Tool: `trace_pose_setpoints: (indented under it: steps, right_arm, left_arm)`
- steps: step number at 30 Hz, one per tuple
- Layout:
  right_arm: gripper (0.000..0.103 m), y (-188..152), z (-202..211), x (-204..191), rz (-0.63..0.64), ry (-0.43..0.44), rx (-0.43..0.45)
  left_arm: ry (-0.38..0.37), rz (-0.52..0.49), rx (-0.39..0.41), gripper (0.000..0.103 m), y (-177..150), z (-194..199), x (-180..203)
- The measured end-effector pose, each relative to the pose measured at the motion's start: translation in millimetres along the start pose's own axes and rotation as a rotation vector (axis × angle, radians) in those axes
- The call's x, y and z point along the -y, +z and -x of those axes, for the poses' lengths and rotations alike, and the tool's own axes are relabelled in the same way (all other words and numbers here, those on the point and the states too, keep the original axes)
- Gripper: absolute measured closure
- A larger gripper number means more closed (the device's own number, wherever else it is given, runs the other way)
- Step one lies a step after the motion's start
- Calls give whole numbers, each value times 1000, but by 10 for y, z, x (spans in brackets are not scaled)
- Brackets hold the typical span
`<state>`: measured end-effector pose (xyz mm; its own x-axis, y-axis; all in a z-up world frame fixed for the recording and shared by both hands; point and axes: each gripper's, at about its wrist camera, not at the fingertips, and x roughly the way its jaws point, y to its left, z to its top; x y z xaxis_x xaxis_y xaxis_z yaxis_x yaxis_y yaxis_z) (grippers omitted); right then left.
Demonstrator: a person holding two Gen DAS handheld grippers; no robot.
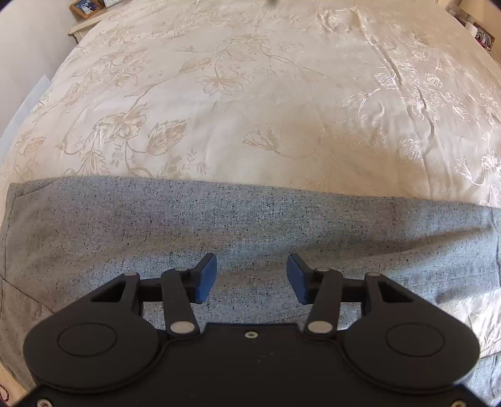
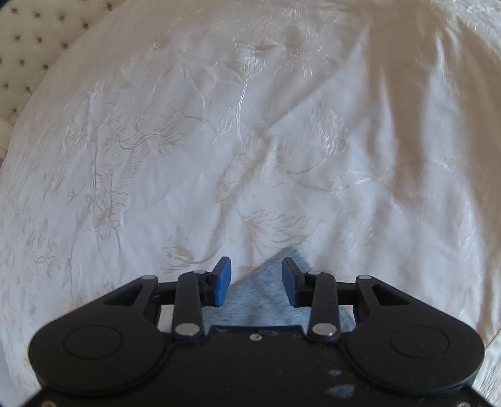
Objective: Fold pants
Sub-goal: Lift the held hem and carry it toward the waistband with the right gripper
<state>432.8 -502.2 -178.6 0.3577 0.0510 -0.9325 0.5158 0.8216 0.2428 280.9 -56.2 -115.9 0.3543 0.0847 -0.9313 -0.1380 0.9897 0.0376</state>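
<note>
Grey speckled pants [image 1: 250,219] lie flat across the near part of a bed, spread from left to right in the left wrist view. My left gripper [image 1: 251,278] is open above the grey cloth, holding nothing. In the right wrist view a corner of the grey pants [image 2: 269,291] pokes out between the blue pads. My right gripper [image 2: 256,283] is open over that corner, and I cannot tell if it touches the cloth.
The bed has a cream floral bedspread [image 1: 250,94], wrinkled toward the right. A wooden bedside table with a framed picture [image 1: 86,7] stands at the far left. A tufted headboard [image 2: 28,47] shows at the top left of the right wrist view.
</note>
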Motion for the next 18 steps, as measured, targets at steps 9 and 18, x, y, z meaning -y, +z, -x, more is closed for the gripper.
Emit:
trace_pose_setpoints:
  steps: [9,18]
  right_arm:
    - [64,-180,-733,-653,26,-358,-113]
    - [99,-802,-53,-531,191,-328,-51]
  left_arm:
    - [56,-12,10,46,105,9,-473]
    - [25,147,-60,46,373,-174,-1244]
